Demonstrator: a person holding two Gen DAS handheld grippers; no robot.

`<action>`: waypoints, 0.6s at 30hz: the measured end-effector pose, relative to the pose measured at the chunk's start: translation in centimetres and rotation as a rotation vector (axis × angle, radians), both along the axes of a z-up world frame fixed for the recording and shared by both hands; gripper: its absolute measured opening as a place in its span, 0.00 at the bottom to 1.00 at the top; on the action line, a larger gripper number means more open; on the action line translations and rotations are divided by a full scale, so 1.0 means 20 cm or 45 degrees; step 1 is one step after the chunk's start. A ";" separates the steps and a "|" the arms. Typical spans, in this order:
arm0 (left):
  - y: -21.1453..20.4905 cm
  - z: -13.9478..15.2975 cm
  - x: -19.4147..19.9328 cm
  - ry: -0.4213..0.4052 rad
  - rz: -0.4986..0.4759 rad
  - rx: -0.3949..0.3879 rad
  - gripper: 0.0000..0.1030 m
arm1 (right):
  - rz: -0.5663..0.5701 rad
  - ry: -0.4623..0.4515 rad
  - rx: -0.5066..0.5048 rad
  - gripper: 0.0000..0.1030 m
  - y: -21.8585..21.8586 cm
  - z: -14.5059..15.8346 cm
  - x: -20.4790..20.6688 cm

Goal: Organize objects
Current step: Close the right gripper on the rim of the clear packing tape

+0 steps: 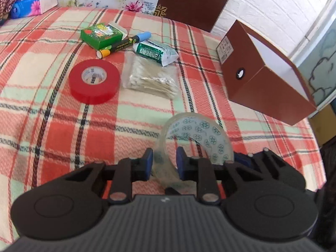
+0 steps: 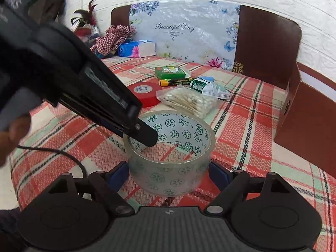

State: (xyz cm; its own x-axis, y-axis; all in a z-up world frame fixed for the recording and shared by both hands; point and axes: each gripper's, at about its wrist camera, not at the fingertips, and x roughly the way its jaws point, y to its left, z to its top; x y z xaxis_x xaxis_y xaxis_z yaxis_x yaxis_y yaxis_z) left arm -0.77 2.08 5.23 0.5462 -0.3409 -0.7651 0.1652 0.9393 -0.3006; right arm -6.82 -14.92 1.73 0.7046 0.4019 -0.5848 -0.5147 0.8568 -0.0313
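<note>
Left wrist view. Left gripper (image 1: pixel 164 163): blue pads pinched on the wall of the clear tape roll (image 1: pixel 199 138), one pad inside the ring, one outside. The roll sits on the plaid blanket (image 1: pixel 63 136), nearest the camera. Red tape roll (image 1: pixel 94 81): flat on the blanket, beyond the clear roll and to its left. Bag of cotton swabs (image 1: pixel 150 77): just right of the red roll. Green-and-white packet (image 1: pixel 156 53): at the far end of the swab bag, touching it. Marker (image 1: pixel 124 44): beyond the red roll, lying against the green box (image 1: pixel 101 35). Brown carton (image 1: pixel 266 71): open, tilted, to the right of the clear roll and well apart from it. Tissue pack (image 1: pixel 34 3): far left corner.

Right wrist view. Right gripper (image 2: pixel 169 174): blue fingers spread on either side of the clear tape roll (image 2: pixel 170 168); whether they touch it cannot be told. The left gripper (image 2: pixel 145 133) reaches in from the left, its tip over the roll's rim. Red tape roll (image 2: pixel 147 93), swab bag (image 2: pixel 189 101), marker (image 2: pixel 176 82) and green box (image 2: pixel 170 72) lie beyond the clear roll. Brown carton (image 2: pixel 304 126): at right.
</note>
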 end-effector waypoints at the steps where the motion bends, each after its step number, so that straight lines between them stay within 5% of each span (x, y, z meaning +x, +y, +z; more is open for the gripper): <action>1: -0.02 0.01 0.00 -0.004 -0.015 0.006 0.23 | -0.017 -0.007 -0.002 0.79 -0.01 0.01 -0.01; 18: -0.93 0.07 -0.03 -0.094 -0.549 0.126 0.23 | -0.491 -0.044 -0.034 0.79 -0.69 0.04 -0.20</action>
State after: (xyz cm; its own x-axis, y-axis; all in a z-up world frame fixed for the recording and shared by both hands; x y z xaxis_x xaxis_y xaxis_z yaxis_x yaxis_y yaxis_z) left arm -1.36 -16.54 6.71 0.4248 -0.4762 -0.7700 0.5654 0.8038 -0.1852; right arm -10.89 -28.69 2.48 0.8204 0.0887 -0.5649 -0.1534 0.9858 -0.0680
